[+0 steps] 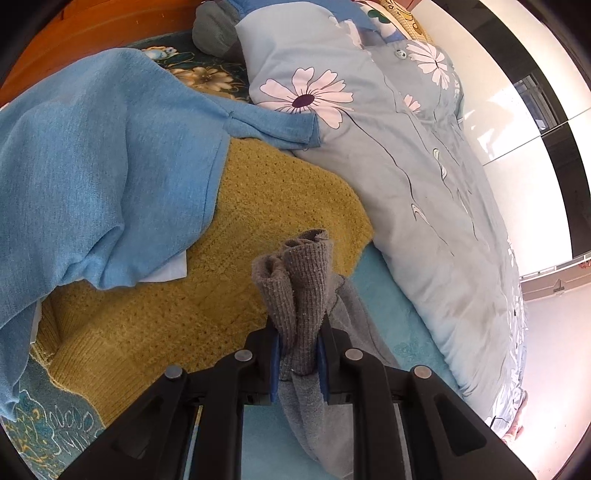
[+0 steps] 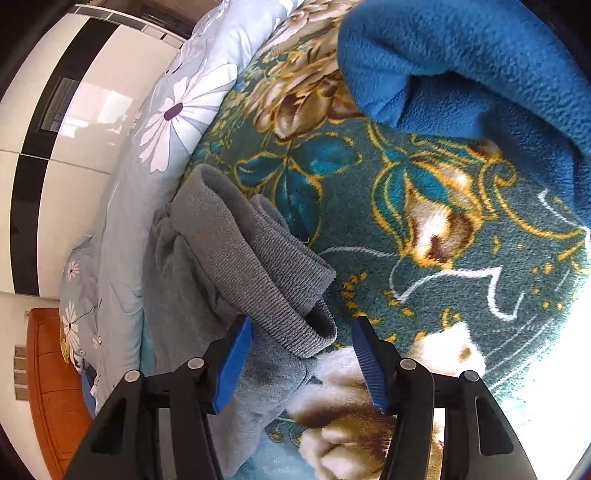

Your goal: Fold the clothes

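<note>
My left gripper (image 1: 297,345) is shut on the ribbed cuff of a grey garment (image 1: 303,280); the cuff stands up bunched between the blue pads and the rest hangs below. In the right wrist view my right gripper (image 2: 301,332) is open, its blue pads on either side of another ribbed cuff of the grey garment (image 2: 258,258), which lies on a teal floral blanket (image 2: 424,229). A light blue sweater (image 1: 92,170) and a yellow knit sweater (image 1: 229,266) lie ahead of the left gripper.
A pale blue flowered quilt (image 1: 406,155) lies bunched along the bed by a white and black wardrobe (image 2: 74,122). A dark blue fleece (image 2: 461,66) lies at the far right. An orange wooden headboard (image 1: 92,26) stands behind the sweaters.
</note>
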A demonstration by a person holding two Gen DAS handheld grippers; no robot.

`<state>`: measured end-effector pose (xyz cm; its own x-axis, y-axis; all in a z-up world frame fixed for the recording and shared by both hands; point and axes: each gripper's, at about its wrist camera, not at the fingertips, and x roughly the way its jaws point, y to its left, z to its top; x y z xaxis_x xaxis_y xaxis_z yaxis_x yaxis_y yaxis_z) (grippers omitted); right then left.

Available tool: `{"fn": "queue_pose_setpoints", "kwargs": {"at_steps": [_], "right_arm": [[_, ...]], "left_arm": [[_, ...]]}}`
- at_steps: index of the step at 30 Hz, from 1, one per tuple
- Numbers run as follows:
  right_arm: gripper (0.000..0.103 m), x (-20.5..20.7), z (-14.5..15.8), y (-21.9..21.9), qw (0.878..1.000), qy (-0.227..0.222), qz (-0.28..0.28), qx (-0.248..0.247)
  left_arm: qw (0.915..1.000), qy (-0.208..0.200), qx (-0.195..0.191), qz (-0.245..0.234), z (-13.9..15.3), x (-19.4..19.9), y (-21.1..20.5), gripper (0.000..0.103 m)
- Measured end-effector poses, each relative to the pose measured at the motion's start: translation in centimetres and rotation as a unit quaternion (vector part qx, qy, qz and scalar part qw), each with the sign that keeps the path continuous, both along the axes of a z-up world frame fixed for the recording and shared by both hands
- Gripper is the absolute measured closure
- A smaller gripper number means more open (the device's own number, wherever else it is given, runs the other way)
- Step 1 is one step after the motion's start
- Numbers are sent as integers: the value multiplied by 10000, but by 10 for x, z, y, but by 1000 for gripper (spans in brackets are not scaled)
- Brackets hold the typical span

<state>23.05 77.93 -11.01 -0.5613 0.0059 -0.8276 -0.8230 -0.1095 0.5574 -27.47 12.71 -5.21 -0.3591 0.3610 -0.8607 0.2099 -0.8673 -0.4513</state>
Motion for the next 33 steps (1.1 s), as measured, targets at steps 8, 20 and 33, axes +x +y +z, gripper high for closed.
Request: {"fn": "queue_pose_setpoints", "kwargs": {"at_steps": [8,20,33], "right_arm": [[89,-2,18,-1,9998,-98,59,140],[99,-2,50,36,9877,-977,646,1037],[78,-2,95,-10,9696,-1288,1102,1764]], "left_arm": [[9998,-40,-147,100,9,8,-2,85],[9996,98,-262,80,18,7,-3,85],[9674,1573,-1514,-1285,102,56,103,86]]}}
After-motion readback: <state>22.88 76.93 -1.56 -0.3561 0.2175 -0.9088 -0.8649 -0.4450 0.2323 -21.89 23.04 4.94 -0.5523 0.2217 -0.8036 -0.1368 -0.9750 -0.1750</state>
